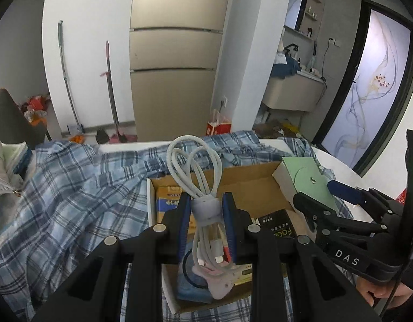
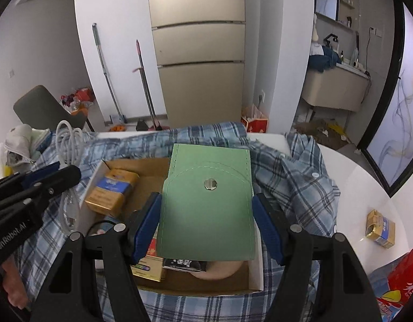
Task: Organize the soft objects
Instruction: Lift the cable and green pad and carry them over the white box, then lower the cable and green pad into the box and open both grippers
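My left gripper (image 1: 206,201) is shut on a coiled white cable (image 1: 195,158) bound by a grey strap, held upright over the open cardboard box (image 1: 249,185). My right gripper (image 2: 206,209) is shut on a flat green pouch (image 2: 209,201) with a metal snap, held above the same box (image 2: 256,279). The box holds a yellow-and-blue packet (image 2: 112,190), a black packet (image 1: 276,226), a blue cloth item (image 1: 191,289) and a pinkish soft item (image 1: 220,281). In the right wrist view the left gripper (image 2: 49,179) and the cable (image 2: 68,139) show at the left. In the left wrist view the right gripper (image 1: 319,196) and the pouch (image 1: 305,179) show at the right.
The box sits on a blue plaid shirt (image 1: 72,187) spread over a white table (image 2: 367,187). A small yellow packet (image 2: 380,232) and a red bag (image 2: 402,281) lie at the table's right. Grey fabric and bags (image 1: 2,166) pile at the left. A fridge (image 1: 177,53) stands behind.
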Motion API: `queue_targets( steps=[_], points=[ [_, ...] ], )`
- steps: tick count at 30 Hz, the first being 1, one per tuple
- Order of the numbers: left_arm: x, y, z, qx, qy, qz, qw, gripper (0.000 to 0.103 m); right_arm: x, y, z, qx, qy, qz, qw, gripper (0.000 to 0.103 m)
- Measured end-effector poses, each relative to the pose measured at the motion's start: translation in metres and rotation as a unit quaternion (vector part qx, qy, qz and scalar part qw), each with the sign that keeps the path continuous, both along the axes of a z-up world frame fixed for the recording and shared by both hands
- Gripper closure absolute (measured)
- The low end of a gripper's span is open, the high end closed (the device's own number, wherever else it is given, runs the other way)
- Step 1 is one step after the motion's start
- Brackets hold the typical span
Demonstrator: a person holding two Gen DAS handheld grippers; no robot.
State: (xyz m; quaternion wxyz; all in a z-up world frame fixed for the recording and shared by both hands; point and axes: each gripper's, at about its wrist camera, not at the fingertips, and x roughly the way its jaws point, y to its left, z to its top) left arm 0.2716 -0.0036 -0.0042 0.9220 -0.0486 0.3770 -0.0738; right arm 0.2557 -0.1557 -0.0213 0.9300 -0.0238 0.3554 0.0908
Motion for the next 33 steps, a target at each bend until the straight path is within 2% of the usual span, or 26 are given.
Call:
queue_targets(
  steps=[8, 16, 23, 25, 26, 27, 31, 33],
  points=[
    [0.005, -0.006, -0.016, 0.002, 0.021, -0.014, 0.9997, 0.077, 0.005, 0.006, -0.014, -0.01, 0.02, 0.012, 1.0, 0.035],
    [0.005, -0.006, -0.015, 0.002, 0.019, -0.01, 0.9998, 0.077, 0.009, 0.008, -0.023, -0.015, 0.034, 0.017, 0.999, 0.035],
    [0.009, -0.001, -0.019, -0.014, 0.035, -0.004, 0.9993, 0.076, 0.01, 0.012, -0.027, -0.021, 0.039, 0.022, 0.999, 0.035],
    [0.008, -0.002, -0.018, -0.005, 0.03, -0.001, 0.9995, 0.062, 0.01, 0.013, -0.027, -0.023, 0.038, 0.023, 0.999, 0.035],
    [0.007, -0.002, -0.017, -0.004, 0.024, 0.002, 0.9997, 0.038, 0.011, 0.014, -0.028, -0.026, 0.038, 0.024, 0.999, 0.035],
    [0.005, -0.002, -0.015, -0.005, 0.014, 0.007, 0.9999, 0.026, 0.011, 0.014, -0.029, -0.027, 0.038, 0.024, 0.999, 0.035],
    [0.001, -0.001, -0.007, -0.008, -0.003, 0.01, 0.9999, 0.025, 0.011, 0.013, -0.027, -0.025, 0.038, 0.021, 0.999, 0.034],
    [-0.001, -0.001, -0.004, -0.007, -0.01, 0.013, 0.9998, 0.025, 0.01, 0.011, -0.025, -0.02, 0.031, 0.018, 0.999, 0.03]
  ],
)
